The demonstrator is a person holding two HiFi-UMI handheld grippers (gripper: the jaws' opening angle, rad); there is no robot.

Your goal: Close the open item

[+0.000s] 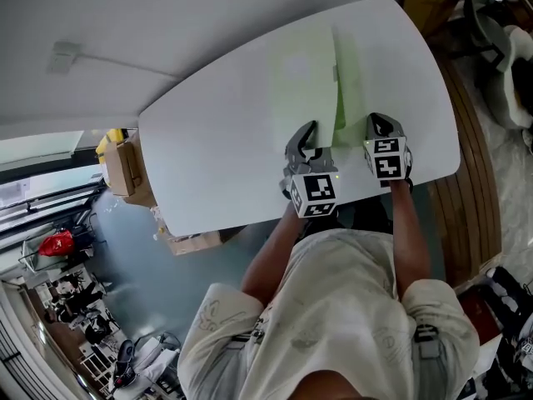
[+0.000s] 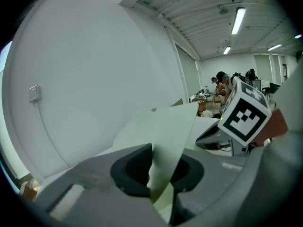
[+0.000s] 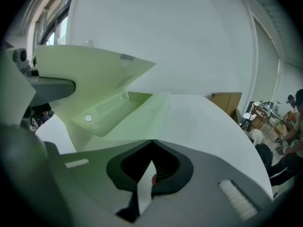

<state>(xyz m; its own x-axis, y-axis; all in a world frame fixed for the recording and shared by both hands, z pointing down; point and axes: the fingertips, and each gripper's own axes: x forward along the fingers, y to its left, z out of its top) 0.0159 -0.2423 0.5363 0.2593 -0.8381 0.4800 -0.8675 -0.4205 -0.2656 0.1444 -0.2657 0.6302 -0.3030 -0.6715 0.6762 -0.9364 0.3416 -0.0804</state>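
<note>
A pale green plastic folder case (image 1: 304, 82) lies open on the white table (image 1: 208, 140). Its thin cover (image 2: 163, 126) stands lifted and runs between the jaws of my left gripper (image 2: 163, 162), which stand a little apart without pressing on it, so this gripper is open. In the head view my left gripper (image 1: 306, 136) is at the cover's near edge. My right gripper (image 1: 379, 125) rests over the case's right half, close to the table's front edge. In its own view my right gripper (image 3: 151, 142) is shut with its tips touching. Beyond it lie the case's shallow base (image 3: 128, 110) and raised cover (image 3: 90, 72).
The table's curved front edge (image 1: 250, 219) is right under both grippers. Cardboard boxes (image 1: 125, 169) sit on the floor at the left, below the table. A white wall (image 2: 94, 56) stands behind the table. Chairs and clutter (image 1: 500, 48) crowd the right side.
</note>
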